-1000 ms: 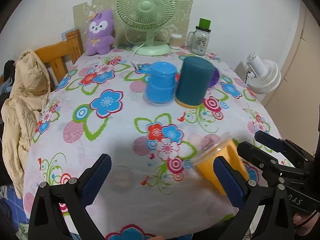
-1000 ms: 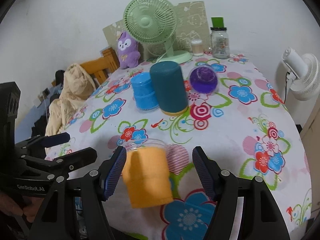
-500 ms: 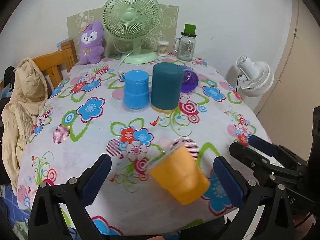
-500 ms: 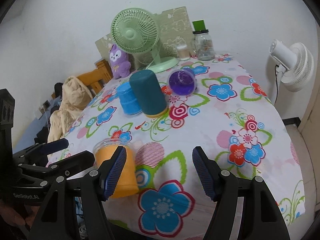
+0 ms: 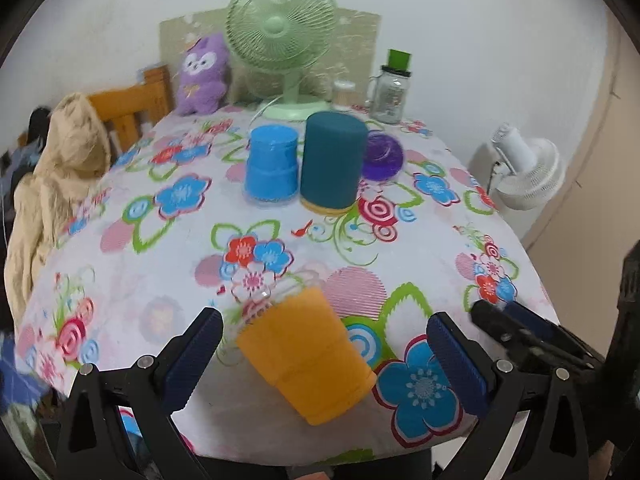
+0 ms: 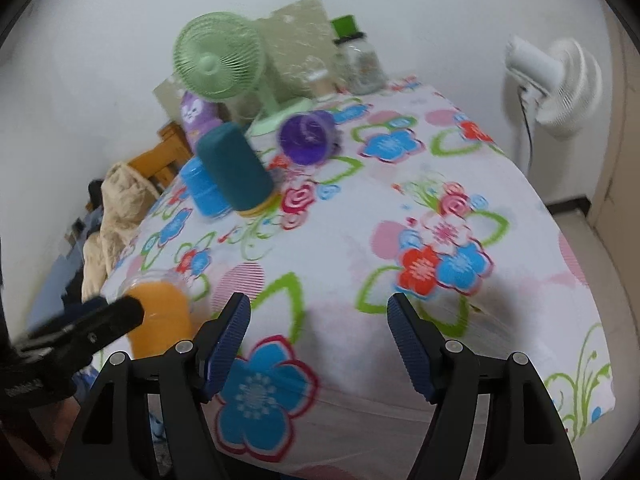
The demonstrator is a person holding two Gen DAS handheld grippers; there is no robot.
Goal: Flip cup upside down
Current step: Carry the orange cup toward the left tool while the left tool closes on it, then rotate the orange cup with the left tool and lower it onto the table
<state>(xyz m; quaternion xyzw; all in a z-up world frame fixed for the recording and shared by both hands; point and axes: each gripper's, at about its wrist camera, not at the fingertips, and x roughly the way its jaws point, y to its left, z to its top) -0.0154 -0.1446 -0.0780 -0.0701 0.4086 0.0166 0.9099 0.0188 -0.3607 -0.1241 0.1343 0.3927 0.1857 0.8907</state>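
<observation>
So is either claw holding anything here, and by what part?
Nothing is held. Both claws are open; the orange plastic cup sits untouched between the left claw's pads, and the right claw is empty.

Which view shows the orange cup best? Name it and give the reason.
The left wrist view: the orange cup lies whole between the open fingers. In the right wrist view, the orange cup sits far left, partly hidden behind the left gripper.

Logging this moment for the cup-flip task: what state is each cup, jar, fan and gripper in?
Orange cup: upside down, rim on the tablecloth.
Light blue cup: upside down.
Teal cup: upside down.
Purple cup: on its side.
Jar: upright, lid on.
Green fan: upright.
Left gripper: open, around the orange cup.
Right gripper: open, empty.
</observation>
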